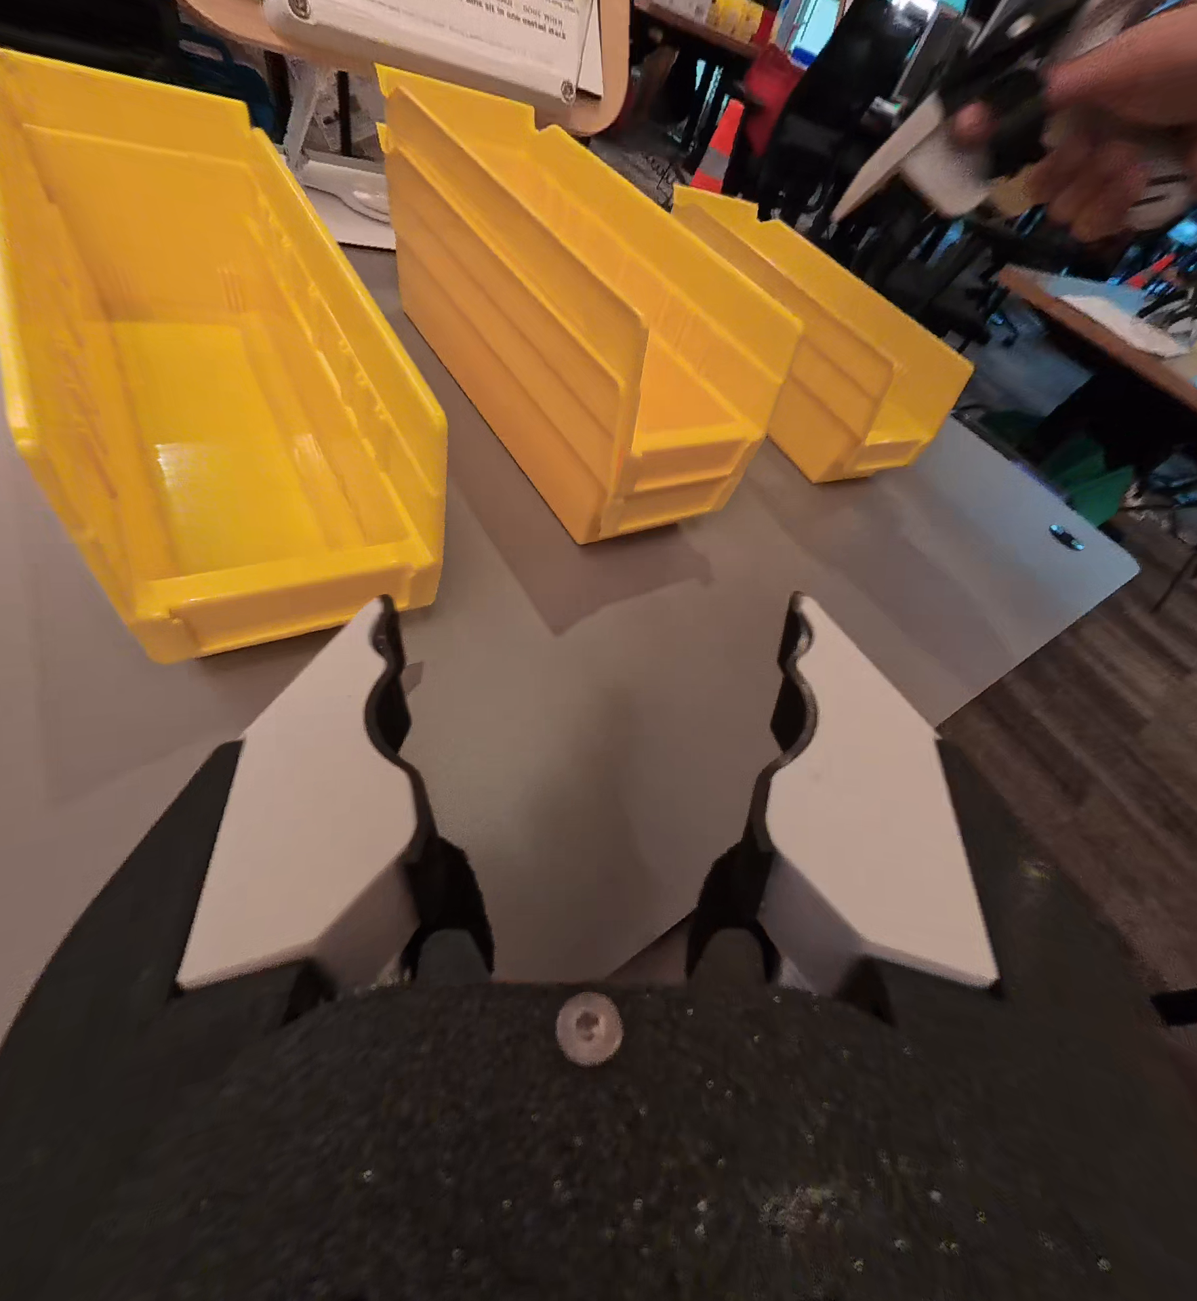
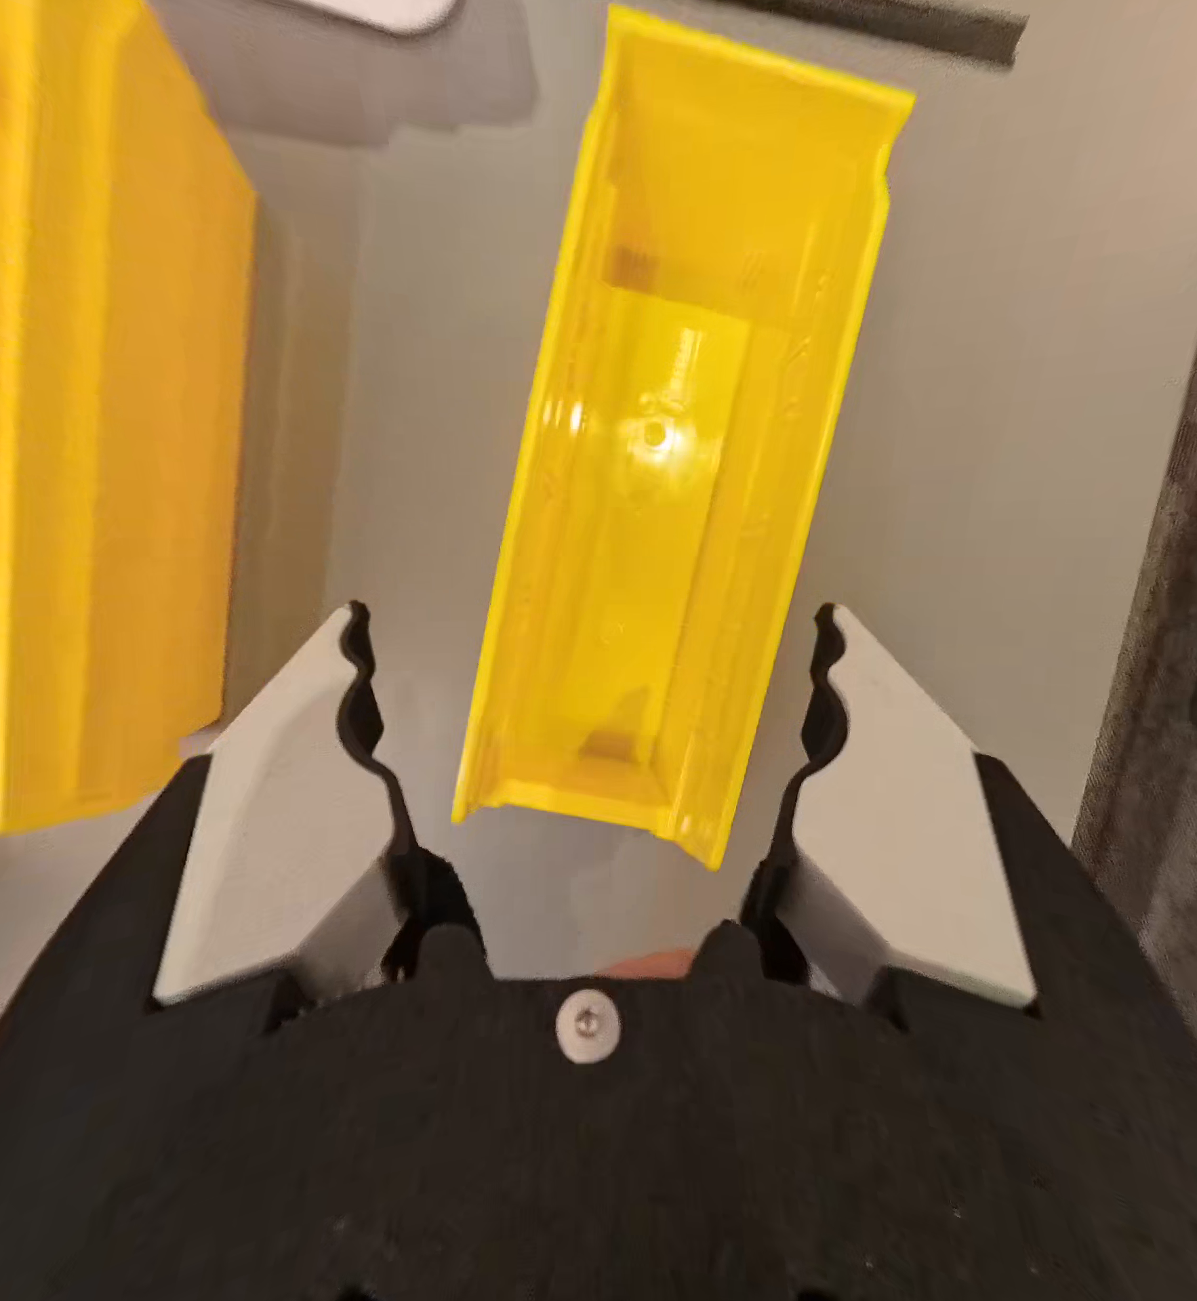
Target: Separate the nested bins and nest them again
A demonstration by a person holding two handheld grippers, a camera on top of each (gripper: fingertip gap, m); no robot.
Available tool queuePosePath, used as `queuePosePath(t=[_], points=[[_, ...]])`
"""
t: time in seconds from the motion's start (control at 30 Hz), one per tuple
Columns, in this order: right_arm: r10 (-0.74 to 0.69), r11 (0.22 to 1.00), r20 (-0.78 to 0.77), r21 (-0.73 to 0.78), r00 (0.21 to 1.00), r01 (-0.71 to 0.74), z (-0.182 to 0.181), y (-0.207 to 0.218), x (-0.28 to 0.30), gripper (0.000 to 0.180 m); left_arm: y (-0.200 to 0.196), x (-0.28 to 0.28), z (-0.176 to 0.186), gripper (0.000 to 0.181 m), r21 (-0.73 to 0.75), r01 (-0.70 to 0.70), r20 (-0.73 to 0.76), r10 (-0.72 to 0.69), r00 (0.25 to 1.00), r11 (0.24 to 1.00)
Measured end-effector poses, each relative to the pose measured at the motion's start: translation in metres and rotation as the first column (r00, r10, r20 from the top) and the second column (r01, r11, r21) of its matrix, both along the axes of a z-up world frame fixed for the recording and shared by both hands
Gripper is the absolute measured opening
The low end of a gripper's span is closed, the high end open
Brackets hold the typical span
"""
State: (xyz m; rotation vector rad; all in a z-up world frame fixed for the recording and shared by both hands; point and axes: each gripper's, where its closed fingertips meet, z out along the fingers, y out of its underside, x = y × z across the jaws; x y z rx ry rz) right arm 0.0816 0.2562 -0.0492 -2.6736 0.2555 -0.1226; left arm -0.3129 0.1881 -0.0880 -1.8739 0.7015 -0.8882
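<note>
On the grey table (image 1: 898,563) three yellow bins (image 1: 215,394) are sitting apart in a row, ready for re-nesting. Left gripper (image 1: 592,612) is hovering near, fingers apart, empty. Right gripper (image 2: 592,619), also spread, is hanging over the rightmost bin (image 2: 673,450).

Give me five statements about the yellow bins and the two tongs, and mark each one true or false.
1. Three yellow bin groups stand on the grey table: a wide bin, a middle bin and a small bin. True.
2. The left tongs grip the wide bin. False: they are open and hold nothing, just short of its front edge.
3. The right tongs are open above the small bin. True.
4. The small bin holds screws. False: it is empty.
5. The middle bin lies upside down. False: it stands upright, open side up.
</note>
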Motion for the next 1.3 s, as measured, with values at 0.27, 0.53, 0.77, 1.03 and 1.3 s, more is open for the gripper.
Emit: queuePosePath(t=[0.27,0.53,0.77,1.03,1.3], points=[[-0.103,0.935,0.009,-0.340,0.995,0.100,-0.063,0.022,0.014,0.124,-0.011,0.001,0.013,0.095,0.035,0.091,0.064,-0.093,0.994,0.995],[-0.078,0.900,-0.003,-0.431,0.997,0.069,-0.095,0.018,0.020,0.084,-0.026,0.010,0.010,0.088,0.021,0.170,0.067,-0.171,0.983,0.985],[-0.053,0.957,-0.112,-0.289,0.992,0.018,-0.078,0.040,0.013,0.057,-0.022,0.007,0.006,0.088,0.016,0.166,0.046,-0.167,0.985,0.986],[0.056,0.963,0.038,-0.264,0.998,-0.044,-0.017,0.037,0.056,0.117,-0.023,0.010,-0.002,0.088,-0.071,0.195,0.091,-0.189,0.978,0.978],[-0.039,0.946,-0.072,-0.323,0.997,0.013,-0.070,0.024,0.072,0.144,-0.029,0.018,-0.009,0.088,-0.065,0.215,0.055,-0.212,0.976,0.975]])
